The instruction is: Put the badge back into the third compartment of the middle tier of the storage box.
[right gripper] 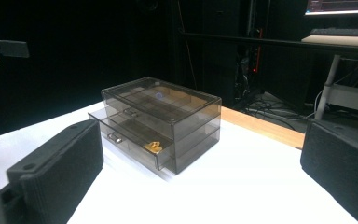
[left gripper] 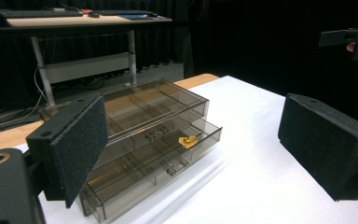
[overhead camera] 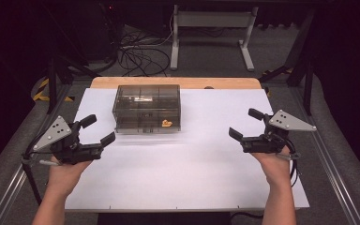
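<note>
A smoky transparent two-drawer box (overhead camera: 146,108) stands on the white table top (overhead camera: 187,168), toward the back left of centre. Its lower drawer (left gripper: 168,161) is pulled out a little, and a small orange-yellow piece (overhead camera: 167,123) lies in it at the right end; the same piece (left gripper: 187,140) (right gripper: 155,146) appears in both gripper views. My left gripper (overhead camera: 98,129) hovers open at the left, in front of the box and apart from it. My right gripper (overhead camera: 245,123) hovers open at the right, well away from the box (right gripper: 161,123). Neither holds anything.
A wooden strip (overhead camera: 176,83) edges the table's far side. Beyond it are a white desk frame (overhead camera: 211,33) and loose cables (overhead camera: 140,56) on the floor. Metal rails (overhead camera: 337,183) run along both table sides.
</note>
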